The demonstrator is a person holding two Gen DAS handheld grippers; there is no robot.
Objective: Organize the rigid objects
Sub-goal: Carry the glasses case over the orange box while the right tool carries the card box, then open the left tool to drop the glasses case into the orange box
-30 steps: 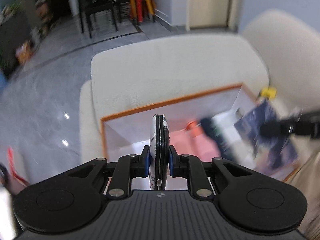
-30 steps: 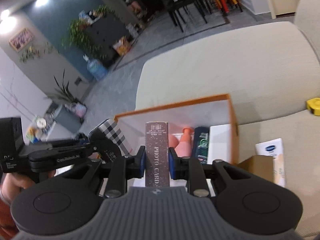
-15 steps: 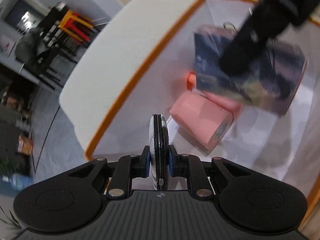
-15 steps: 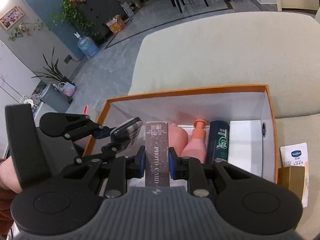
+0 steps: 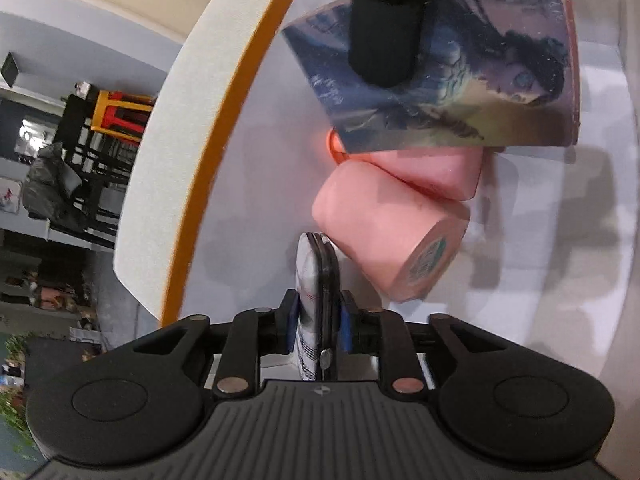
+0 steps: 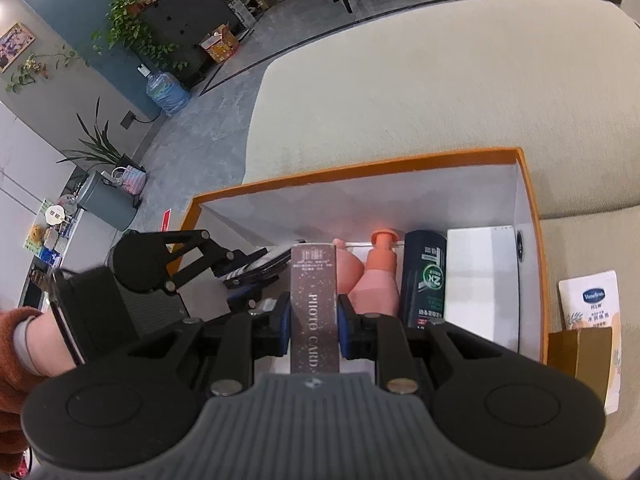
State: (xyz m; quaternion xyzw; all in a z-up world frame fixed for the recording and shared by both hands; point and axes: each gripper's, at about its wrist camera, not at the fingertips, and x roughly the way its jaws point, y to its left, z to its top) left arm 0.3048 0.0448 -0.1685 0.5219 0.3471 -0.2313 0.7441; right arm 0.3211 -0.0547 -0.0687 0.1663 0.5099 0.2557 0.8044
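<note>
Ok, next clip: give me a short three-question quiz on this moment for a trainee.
1. Multiple choice: what do the right tongs hold? A a phone; B the photo card box; C a cup.
2. True or false: the dark bottle lies outside the orange-rimmed box.
3. Short answer: what sits between the pads of the left tongs?

Key
1. B.
2. False: it lies inside, between the pink pump bottle and the white box.
3. A flat plaid case; the jaws have just been opening, with the case between them.
</note>
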